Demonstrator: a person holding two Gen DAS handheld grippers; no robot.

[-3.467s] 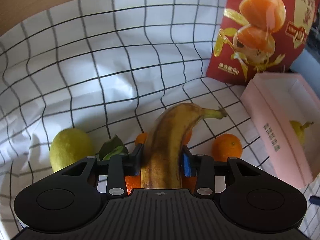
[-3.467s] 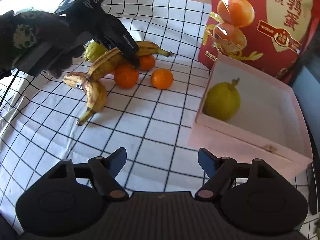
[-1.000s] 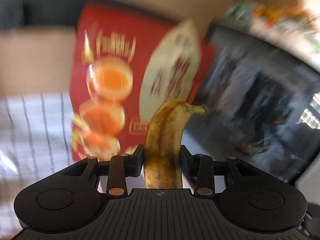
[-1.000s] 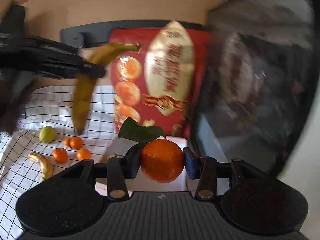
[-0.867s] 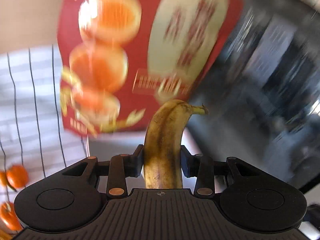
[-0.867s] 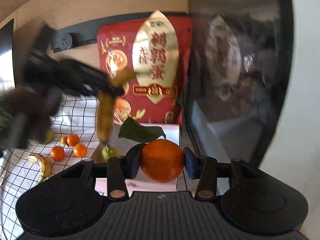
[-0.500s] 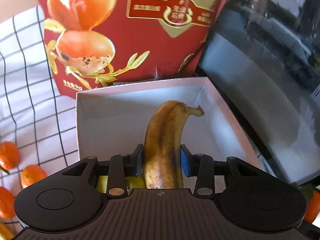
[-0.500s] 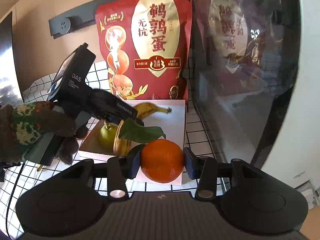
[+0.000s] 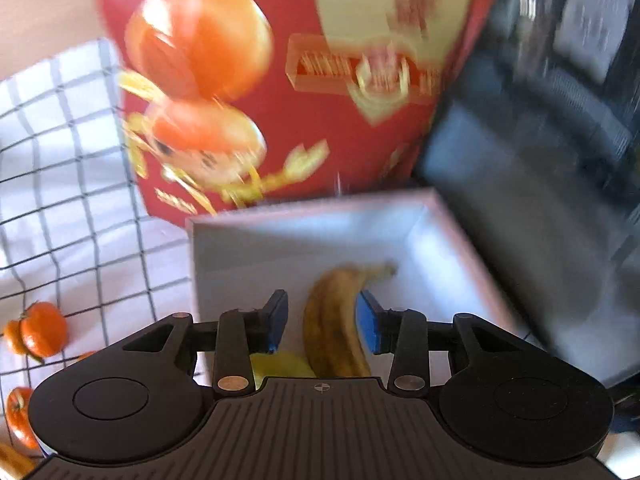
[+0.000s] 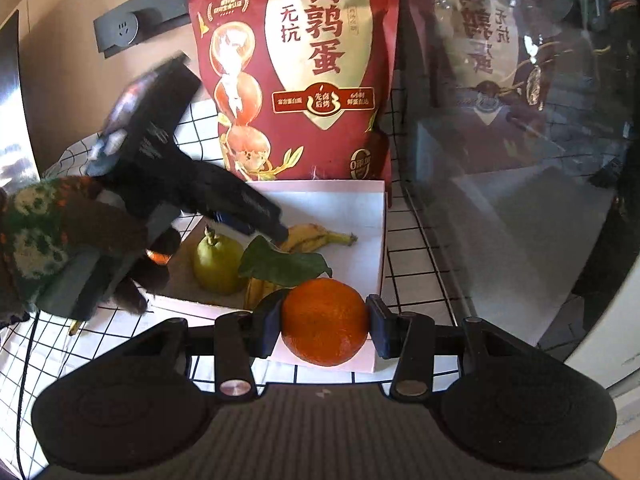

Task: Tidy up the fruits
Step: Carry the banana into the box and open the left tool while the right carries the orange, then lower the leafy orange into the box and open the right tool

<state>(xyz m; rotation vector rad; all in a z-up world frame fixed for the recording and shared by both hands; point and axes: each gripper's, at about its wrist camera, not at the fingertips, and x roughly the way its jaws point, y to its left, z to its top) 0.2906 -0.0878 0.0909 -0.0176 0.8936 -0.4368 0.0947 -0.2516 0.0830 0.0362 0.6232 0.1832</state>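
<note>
Both grippers have come down from above the checked cloth to the pink box (image 10: 376, 216), and the left gripper (image 9: 322, 326) has let go of the banana (image 9: 334, 320): its blue pads now stand clear on the left side with a gap, the right pad at most brushing the peel, so the jaws are open around a banana that lies inside the box. The right gripper (image 10: 324, 330) is clamped on the orange (image 10: 324, 320), leaf (image 10: 284, 266) attached, poised at the near edge of the box. Judging from this, the banana drop is finished and the orange is next; that calls for carrying it forward over the near wall, lowering it onto bare floor of the box to the right of the banana (image 10: 316, 236), and only then parting the jaws, while the left gripper (image 10: 192, 196) backs out of the box so the two do not collide. Inside the box sit the banana and a green pear (image 10: 216, 266) at its left side. Several small oranges (image 9: 40, 334) lie on the cloth left of the box, not yet sorted. Behind the box stands a red snack bag (image 10: 300, 72).
</note>
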